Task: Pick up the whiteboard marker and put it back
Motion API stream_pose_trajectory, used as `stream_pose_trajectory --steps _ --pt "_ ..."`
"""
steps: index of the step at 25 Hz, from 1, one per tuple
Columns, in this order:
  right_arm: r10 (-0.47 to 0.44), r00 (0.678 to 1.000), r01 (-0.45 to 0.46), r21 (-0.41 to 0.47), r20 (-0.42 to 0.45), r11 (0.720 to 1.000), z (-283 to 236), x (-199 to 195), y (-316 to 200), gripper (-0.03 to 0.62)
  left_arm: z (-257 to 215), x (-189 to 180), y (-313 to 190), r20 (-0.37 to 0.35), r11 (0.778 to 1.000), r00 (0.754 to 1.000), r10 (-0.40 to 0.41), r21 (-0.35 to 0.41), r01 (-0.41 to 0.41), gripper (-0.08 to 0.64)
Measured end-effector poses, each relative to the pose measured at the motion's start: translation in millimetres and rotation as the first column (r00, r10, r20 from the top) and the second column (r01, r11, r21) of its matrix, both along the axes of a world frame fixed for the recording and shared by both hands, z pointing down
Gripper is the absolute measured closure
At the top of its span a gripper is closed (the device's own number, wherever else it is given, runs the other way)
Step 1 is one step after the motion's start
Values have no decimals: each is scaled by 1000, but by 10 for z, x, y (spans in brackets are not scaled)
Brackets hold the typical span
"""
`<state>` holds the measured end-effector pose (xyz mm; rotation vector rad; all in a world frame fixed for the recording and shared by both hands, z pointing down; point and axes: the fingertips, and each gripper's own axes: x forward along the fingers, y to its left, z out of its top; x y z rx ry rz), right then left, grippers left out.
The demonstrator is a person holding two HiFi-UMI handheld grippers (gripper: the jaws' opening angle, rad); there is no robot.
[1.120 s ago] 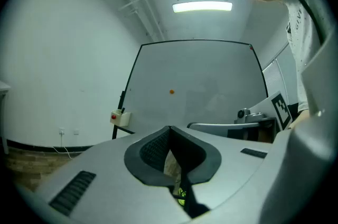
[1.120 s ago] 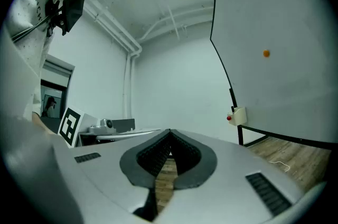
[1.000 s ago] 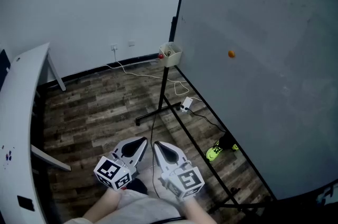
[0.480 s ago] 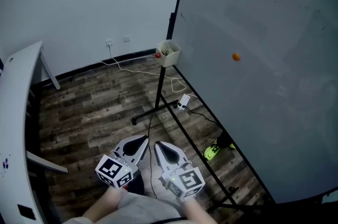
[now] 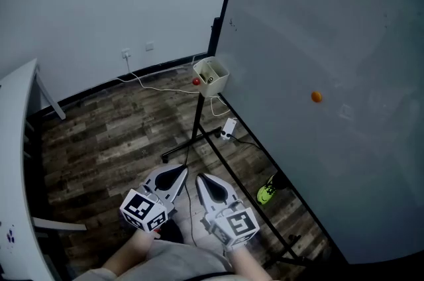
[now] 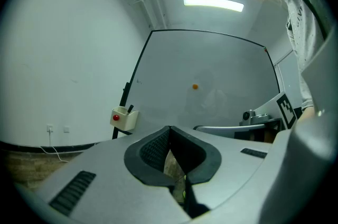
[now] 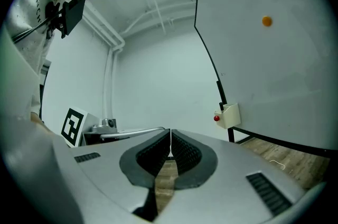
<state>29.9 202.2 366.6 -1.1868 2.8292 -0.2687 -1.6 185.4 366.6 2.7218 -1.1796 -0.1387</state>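
A cream marker holder (image 5: 212, 76) hangs at the near corner of the large whiteboard (image 5: 331, 34); it has a red dot on its side and a dark marker tip standing in it. The holder shows again in the left gripper view (image 6: 125, 118) and in the right gripper view (image 7: 227, 115). Low in the head view, close to the person's body, my left gripper (image 5: 173, 175) and right gripper (image 5: 207, 180) sit side by side. Both are shut with nothing between the jaws, and both are well short of the holder.
An orange magnet (image 5: 316, 97) sticks to the whiteboard. The board's black stand legs (image 5: 192, 140) cross the wood floor, with a white cable and power strip (image 5: 230, 128). A yellow-green shoe (image 5: 267, 192) lies under the board. A white table edge (image 5: 13, 160) runs at left.
The head view has shifted: holder, magnet and floor have slid in the frame, and the table edge has moved left. Both grippers stay shut, almost unmoved in the frame.
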Motion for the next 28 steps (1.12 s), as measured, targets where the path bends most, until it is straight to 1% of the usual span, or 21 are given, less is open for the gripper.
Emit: stream_pose_trajectory --steps 3,8,10,13,18,23,28 --pt "30 1000 -30 -8 5 1000 -16 -117 -349 572 -17 -99 -365 1 1000 1000 30 1 -30 545" --pt "53 998 -53 -9 15 999 41 -327 -866 572 26 -244 -907 6 997 997 78 -7 -78 545" --pt "64 998 -64 -4 26 998 70 -391 -1071 572 62 -288 -1098 9 995 995 95 -11 -95 545" --pt "80 997 -80 -1 19 997 96 -489 -1314 572 108 -367 -1321 10 993 993 117 -10 -117 545" --pt "90 996 -90 -21 4 996 162 -654 -1561 572 177 -527 -1548 6 990 990 139 -15 -138 545" --pt "105 994 -105 -43 -14 993 270 -726 -1724 572 234 -682 -1701 -7 991 992 127 -28 -128 545" --pt "84 996 -86 -49 -32 995 285 -829 -1746 572 263 -743 -1747 -19 992 993 115 -45 -116 545"
